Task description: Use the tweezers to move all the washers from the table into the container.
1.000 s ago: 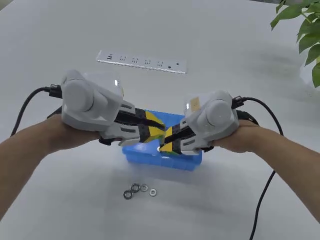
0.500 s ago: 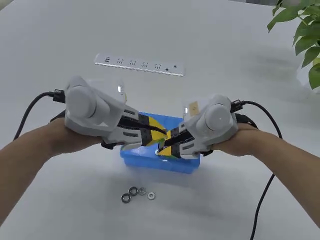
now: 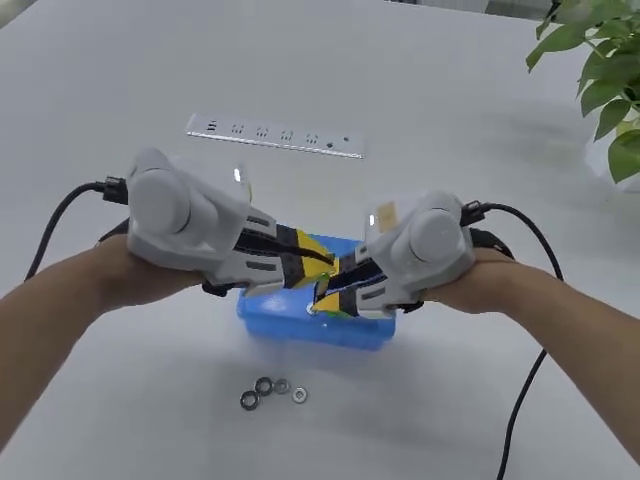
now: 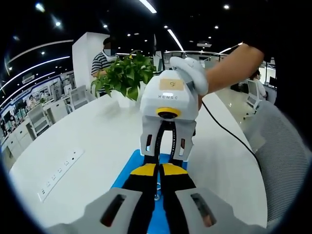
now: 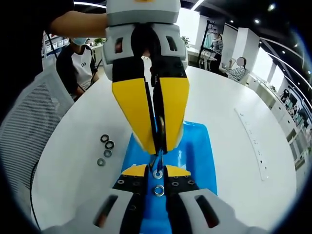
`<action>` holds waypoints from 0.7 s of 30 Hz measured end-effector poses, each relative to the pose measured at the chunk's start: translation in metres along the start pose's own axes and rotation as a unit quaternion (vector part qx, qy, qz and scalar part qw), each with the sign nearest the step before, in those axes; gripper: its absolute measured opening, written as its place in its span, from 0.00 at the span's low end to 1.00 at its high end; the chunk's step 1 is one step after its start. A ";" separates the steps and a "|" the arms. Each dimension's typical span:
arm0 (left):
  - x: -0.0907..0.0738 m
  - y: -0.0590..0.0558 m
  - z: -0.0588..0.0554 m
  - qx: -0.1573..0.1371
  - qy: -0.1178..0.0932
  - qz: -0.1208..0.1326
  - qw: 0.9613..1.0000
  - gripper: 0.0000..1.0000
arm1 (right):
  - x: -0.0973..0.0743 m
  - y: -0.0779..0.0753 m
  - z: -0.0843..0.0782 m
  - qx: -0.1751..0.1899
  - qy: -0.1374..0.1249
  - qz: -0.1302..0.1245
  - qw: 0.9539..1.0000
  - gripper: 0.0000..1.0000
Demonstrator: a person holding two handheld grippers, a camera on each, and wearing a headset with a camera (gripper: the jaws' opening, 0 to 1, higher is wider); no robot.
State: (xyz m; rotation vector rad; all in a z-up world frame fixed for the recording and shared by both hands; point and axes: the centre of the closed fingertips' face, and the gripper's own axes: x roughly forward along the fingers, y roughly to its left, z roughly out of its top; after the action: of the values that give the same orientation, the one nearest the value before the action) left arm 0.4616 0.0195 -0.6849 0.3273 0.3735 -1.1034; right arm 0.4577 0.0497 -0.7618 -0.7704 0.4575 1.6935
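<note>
Pinching the tweezers [image 5: 157, 161] with the left gripper [image 5: 157, 146] over the container [image 5: 197, 146], holding the right gripper [image 5: 156, 170] slightly parted around the tips. Finding two washers [image 5: 159, 190] inside and four loose washers [image 5: 106, 149] lying on the table [image 5: 73, 165]; judging roughly a third done.

On the worktop [image 3: 450, 100], the container [image 3: 300, 330] sits centrally; four washers [image 3: 272, 390] cluster just before it, a power strip [image 3: 275, 138] lies behind it, and a plant [image 3: 600, 80] stands at the far right edge.

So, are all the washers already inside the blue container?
No, four washers lie on the table beside the blue container.
</note>
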 end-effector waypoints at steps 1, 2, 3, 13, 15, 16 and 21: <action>-0.001 0.000 0.001 0.001 0.001 0.001 1.000 0.06 | -0.002 0.000 0.002 0.001 -0.002 -0.002 1.000 0.14; -0.001 0.000 0.002 0.000 0.001 0.001 1.000 0.06 | -0.003 0.000 0.002 0.002 -0.003 -0.004 1.000 0.15; -0.002 -0.001 0.003 0.000 0.001 0.002 1.000 0.05 | -0.004 0.000 0.003 0.003 -0.004 -0.007 1.000 0.15; -0.009 -0.003 0.016 -0.002 -0.003 0.009 1.000 0.05 | -0.018 0.002 0.009 0.014 -0.007 -0.027 1.000 0.19; -0.011 -0.003 0.019 -0.004 -0.004 0.011 1.000 0.05 | -0.023 0.003 0.010 0.018 -0.011 -0.033 0.999 0.20; -0.012 -0.004 0.020 -0.004 -0.004 0.011 1.000 0.05 | -0.025 0.005 0.009 0.022 -0.010 -0.037 0.999 0.21; -0.016 -0.006 0.026 -0.005 -0.005 0.016 1.000 0.05 | -0.036 0.008 0.010 0.039 -0.012 -0.054 0.998 0.23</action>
State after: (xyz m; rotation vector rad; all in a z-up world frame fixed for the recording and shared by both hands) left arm 0.4529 0.0182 -0.6550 0.3183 0.3624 -1.0707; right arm 0.4516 0.0286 -0.7306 -0.7046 0.4548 1.5743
